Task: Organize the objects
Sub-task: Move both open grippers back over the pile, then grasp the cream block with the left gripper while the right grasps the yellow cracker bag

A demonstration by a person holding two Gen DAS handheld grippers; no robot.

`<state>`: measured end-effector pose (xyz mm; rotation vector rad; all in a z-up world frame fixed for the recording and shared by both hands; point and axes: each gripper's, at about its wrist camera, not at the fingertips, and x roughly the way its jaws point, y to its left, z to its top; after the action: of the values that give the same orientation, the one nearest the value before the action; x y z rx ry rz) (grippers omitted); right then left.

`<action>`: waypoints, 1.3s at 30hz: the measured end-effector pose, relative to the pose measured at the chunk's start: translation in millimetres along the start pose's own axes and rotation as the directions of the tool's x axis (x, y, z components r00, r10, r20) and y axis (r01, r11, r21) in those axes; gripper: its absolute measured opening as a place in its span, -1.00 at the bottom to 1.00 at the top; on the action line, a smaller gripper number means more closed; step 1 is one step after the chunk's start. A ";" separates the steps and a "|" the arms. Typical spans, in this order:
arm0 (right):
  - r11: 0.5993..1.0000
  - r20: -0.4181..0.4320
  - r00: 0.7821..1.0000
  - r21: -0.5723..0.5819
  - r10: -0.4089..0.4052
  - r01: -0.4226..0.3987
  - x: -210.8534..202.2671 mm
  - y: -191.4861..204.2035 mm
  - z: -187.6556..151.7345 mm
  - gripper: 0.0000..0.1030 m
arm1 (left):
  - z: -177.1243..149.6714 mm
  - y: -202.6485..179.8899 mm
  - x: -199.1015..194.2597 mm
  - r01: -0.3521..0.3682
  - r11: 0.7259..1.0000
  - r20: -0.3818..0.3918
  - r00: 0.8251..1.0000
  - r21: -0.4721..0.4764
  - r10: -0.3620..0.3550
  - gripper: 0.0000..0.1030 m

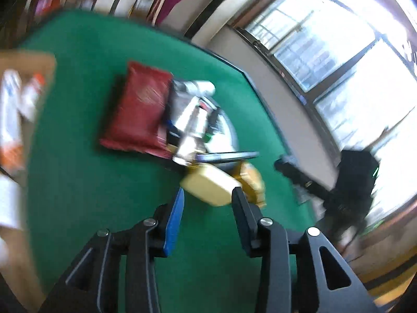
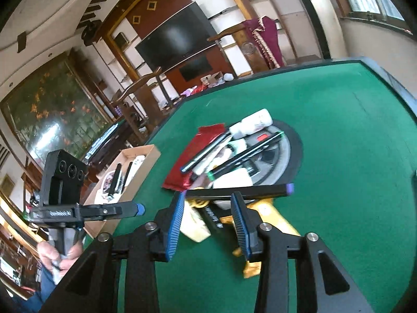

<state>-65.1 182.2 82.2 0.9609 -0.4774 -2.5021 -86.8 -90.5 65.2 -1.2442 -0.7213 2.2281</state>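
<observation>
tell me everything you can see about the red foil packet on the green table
The red foil packet is a flat, shiny, metallic-looking pouch, roughly rectangular, with crinkled sealed ends. It lies flat on the green table, left of the round grey disc. Pens and other pile items overlap its right edge, so part of it is hidden. The left wrist view shows it blurred. Neither tool touches it.

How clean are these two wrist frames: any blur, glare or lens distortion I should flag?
Left wrist: heavy motion smear over the red packet and cardboard box, windows blown out. Right wrist: mostly sharp, pile on the green table readable; fisheye bends the table edge in both.
</observation>
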 end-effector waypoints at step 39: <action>0.994 -0.151 0.984 -0.058 -0.098 0.091 14.7 -34.7 -26.0 -0.01 | 7.8 -11.3 71.8 -0.276 0.960 -0.153 0.947 0.055 0.281 -0.52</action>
<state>-65.9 200.3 40.2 1.1702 -0.3249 -2.4855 -125.5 -38.1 31.9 -1.5702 -0.4688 2.3137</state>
